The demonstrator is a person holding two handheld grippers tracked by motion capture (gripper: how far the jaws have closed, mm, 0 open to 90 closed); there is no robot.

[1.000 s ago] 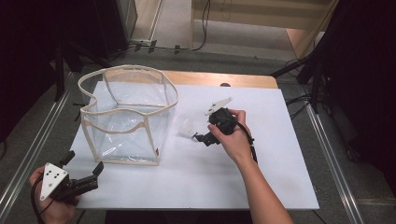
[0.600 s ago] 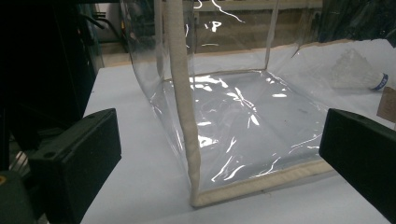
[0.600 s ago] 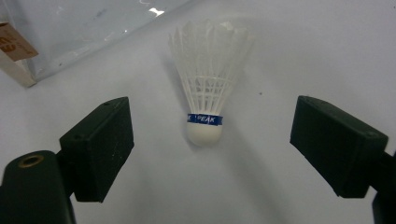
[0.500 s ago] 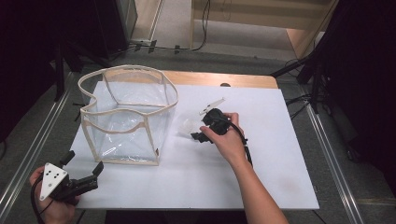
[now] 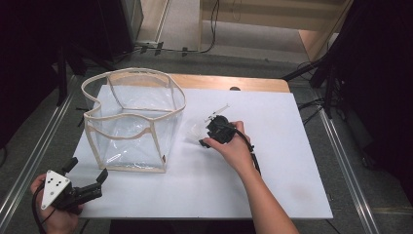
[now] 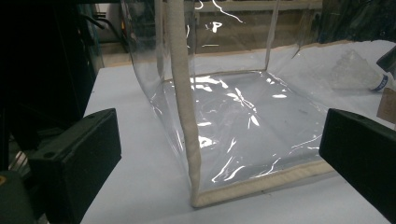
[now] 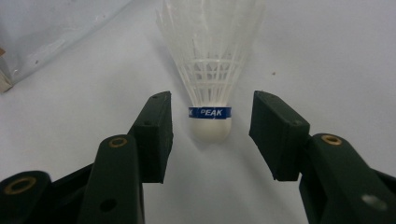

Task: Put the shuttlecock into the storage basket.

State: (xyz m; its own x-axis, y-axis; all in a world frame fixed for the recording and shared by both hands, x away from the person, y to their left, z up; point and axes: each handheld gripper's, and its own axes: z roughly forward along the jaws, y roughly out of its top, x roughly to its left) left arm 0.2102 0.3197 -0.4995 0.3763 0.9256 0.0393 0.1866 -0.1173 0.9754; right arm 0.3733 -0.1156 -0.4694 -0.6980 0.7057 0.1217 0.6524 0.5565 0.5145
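Right gripper (image 7: 210, 128) jaws just closing, not yet touching shuttlecock (image 7: 210, 70) cork between them; feathers toward 12 o'clock. Left gripper (image 6: 219, 154) wide open, holding nothing.

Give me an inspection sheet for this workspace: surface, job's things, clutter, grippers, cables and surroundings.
Surface: white table top, wooden strip at the far edge.
Job's things: white shuttlecock lying on the table, cork toward the right tool; clear bag with beige trim standing open beside it.
Clutter: nothing seen.
Grippers: right tool open, jaws have just been closing on either side of the cork, not touching; left tool open, near the table's front left corner.
Cables: black cable along the right wrist.
Surroundings: dark stands, floor cables, metal rails.
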